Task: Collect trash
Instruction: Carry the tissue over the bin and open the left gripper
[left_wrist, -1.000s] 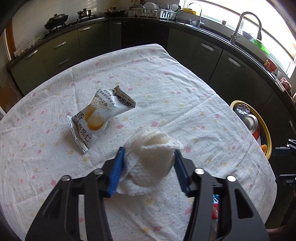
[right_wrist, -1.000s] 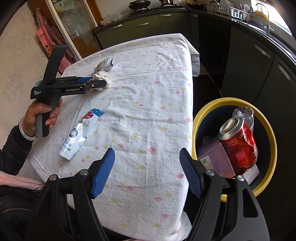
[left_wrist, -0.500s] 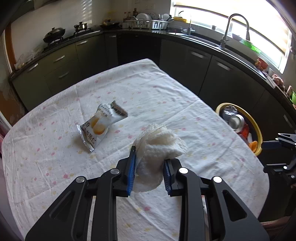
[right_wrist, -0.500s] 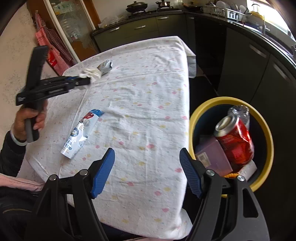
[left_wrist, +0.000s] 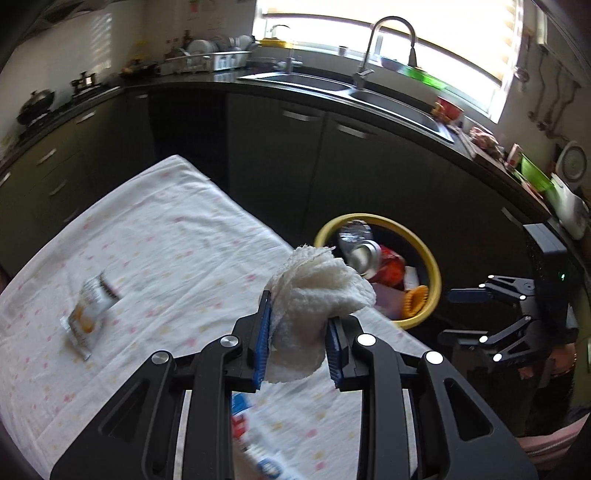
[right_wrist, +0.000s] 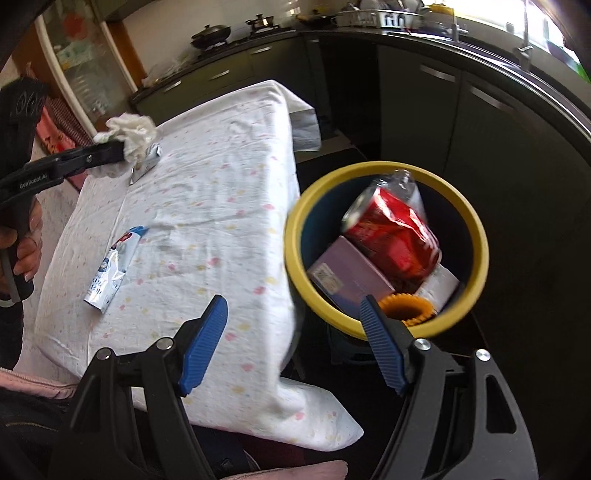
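A crumpled white paper towel (left_wrist: 317, 291) is pinched between the blue pads of my left gripper (left_wrist: 298, 325), which is shut on it and lifted above the tablecloth. In the right wrist view the same left gripper (right_wrist: 110, 151) holds the paper towel (right_wrist: 129, 127) over the table's far left. A yellow-rimmed trash bin (right_wrist: 476, 229) stands on the floor beside the table. My right gripper (right_wrist: 291, 314) is open with nothing between its fingers and hangs over the table edge near the bin. A yellow-white snack packet (left_wrist: 88, 310) and a blue-white wrapper (right_wrist: 110, 269) lie on the cloth.
The bin (left_wrist: 432, 266) holds a crushed red can (right_wrist: 399, 229), a purple box (right_wrist: 351, 273) and an orange ridged piece (right_wrist: 406, 310). Dark kitchen cabinets and a sink counter (left_wrist: 369, 92) curve round behind. A hand (right_wrist: 26, 254) grips the left tool's handle.
My left gripper closed tighter on the paper towel, lifted it off the cloth and swung right toward the bin. My right gripper shifted toward the bin, still open.
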